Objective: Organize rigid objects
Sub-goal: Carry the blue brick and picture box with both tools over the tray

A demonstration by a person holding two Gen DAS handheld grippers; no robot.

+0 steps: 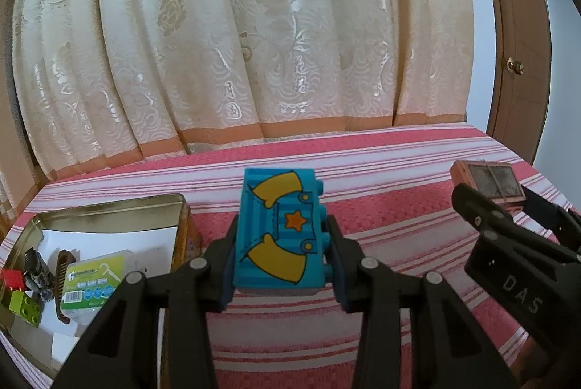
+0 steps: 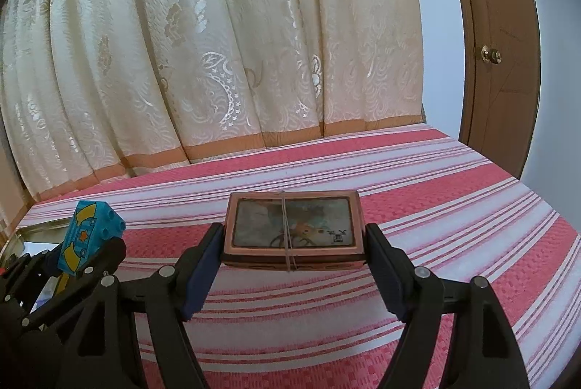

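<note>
Black left gripper clenched a studded blue brick; right gripper grasped a copper-rimmed box beside an open tin.

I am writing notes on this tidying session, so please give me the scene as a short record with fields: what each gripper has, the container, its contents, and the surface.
left gripper: jaws shut on the blue toy brick, held above the cloth
right gripper: jaws shut on the flat copper box, thin string around it
container: open metal tin, at the left
tin contents: green-labelled packet, green brick, red brick, dark small items, not identifiable
surface: red and white striped cloth
background: cream curtain, brown door
</note>
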